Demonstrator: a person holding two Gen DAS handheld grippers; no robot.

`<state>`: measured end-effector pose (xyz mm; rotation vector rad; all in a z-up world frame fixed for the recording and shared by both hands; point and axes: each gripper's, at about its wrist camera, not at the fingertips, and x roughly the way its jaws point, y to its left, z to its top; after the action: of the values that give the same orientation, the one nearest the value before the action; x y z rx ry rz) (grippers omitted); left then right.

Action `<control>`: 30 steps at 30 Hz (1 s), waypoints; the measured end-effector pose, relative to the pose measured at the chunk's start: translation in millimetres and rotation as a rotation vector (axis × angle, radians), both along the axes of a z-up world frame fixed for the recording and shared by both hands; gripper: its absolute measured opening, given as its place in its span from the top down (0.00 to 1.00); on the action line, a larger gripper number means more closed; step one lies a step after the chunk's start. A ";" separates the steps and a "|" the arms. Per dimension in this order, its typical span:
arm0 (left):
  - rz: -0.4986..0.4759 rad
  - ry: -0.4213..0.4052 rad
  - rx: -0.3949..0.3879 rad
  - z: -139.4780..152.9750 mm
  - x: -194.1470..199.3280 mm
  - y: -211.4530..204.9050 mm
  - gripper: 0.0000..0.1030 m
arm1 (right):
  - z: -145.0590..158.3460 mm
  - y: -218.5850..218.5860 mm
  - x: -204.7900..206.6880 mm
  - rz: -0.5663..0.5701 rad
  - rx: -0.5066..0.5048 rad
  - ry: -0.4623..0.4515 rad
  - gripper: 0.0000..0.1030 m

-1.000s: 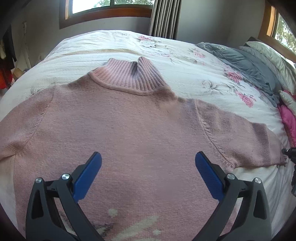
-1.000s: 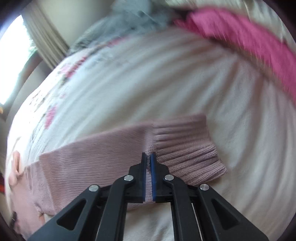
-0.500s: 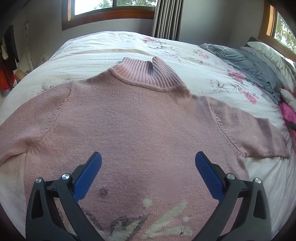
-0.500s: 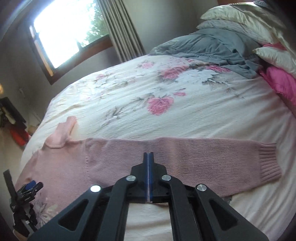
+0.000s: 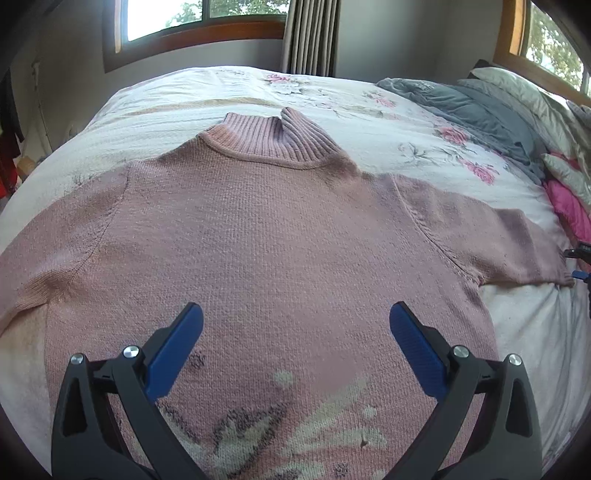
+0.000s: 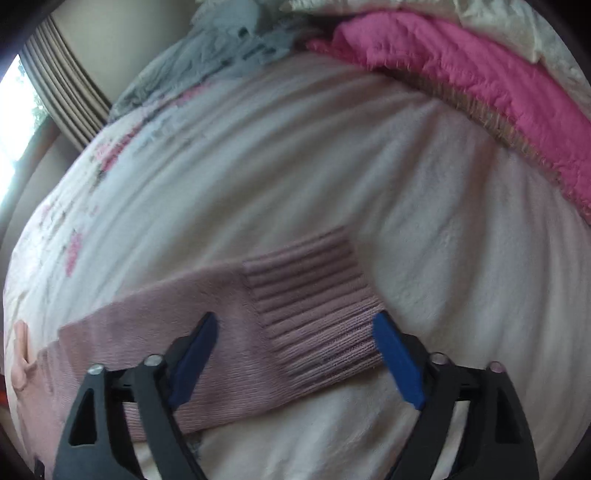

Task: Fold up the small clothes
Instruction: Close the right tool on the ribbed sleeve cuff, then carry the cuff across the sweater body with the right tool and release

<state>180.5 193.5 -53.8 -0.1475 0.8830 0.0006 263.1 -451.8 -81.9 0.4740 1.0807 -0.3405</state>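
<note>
A pink knit sweater (image 5: 280, 236) with a ribbed turtleneck lies flat on the bed, both sleeves spread out to the sides. My left gripper (image 5: 295, 325) hovers open over its lower chest, nothing between the blue pads. In the right wrist view the sweater's right sleeve (image 6: 192, 325) ends in a ribbed cuff (image 6: 314, 310) lying on the white cover. My right gripper (image 6: 295, 332) stands open, its pads straddling the cuff from above. A bit of the right gripper (image 5: 580, 258) shows at the sleeve's end in the left wrist view.
The bed has a white floral cover (image 5: 388, 122). A grey blanket (image 5: 461, 107) and pillows (image 5: 517, 88) lie at the far right, and a bright pink fleece (image 6: 461, 77) sits just beyond the cuff. Windows (image 5: 199, 14) and a curtain (image 5: 310, 37) are behind the bed.
My right gripper went from shut to open and now sits low over the cuff end of the sleeve. The left gripper drew back a little and stays open.
</note>
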 end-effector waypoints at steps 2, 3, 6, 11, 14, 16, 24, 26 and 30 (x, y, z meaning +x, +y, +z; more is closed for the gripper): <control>-0.007 -0.004 0.008 0.9 -2.5 -2.1 0.03 | -17.4 5.0 4.2 0.029 0.005 0.030 0.12; -0.010 -0.006 0.010 1.7 -3.7 -2.9 0.03 | -20.1 10.2 4.8 0.048 -0.028 0.027 0.12; -0.019 -0.015 0.013 4.4 -6.6 -4.1 0.03 | -18.8 18.1 2.1 0.081 -0.055 -0.011 0.41; -0.020 -0.026 0.009 7.9 -11.0 -2.7 0.03 | 3.1 20.4 -5.0 0.102 0.026 -0.107 0.91; -0.013 -0.028 -0.012 9.1 -13.7 1.2 0.03 | 27.6 43.6 -14.8 0.155 0.037 -0.195 0.91; -0.010 -0.029 -0.015 9.3 -14.7 4.2 0.03 | 43.9 64.4 -20.6 0.205 0.034 -0.244 0.91; 0.033 -0.011 -0.059 8.8 -13.6 24.3 0.03 | 88.7 205.3 -28.7 0.481 0.036 -0.382 0.94; 0.045 -0.013 -0.064 8.2 -13.8 30.5 0.03 | 92.6 244.3 -28.5 0.535 0.096 -0.425 0.94; 0.065 -0.013 -0.076 6.6 -15.7 41.9 0.03 | 89.2 320.1 -27.5 0.635 0.135 -0.456 0.94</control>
<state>164.7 235.4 -47.3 -0.2469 0.8649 0.0264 235.7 -131.6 7.3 0.2847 0.7561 0.3890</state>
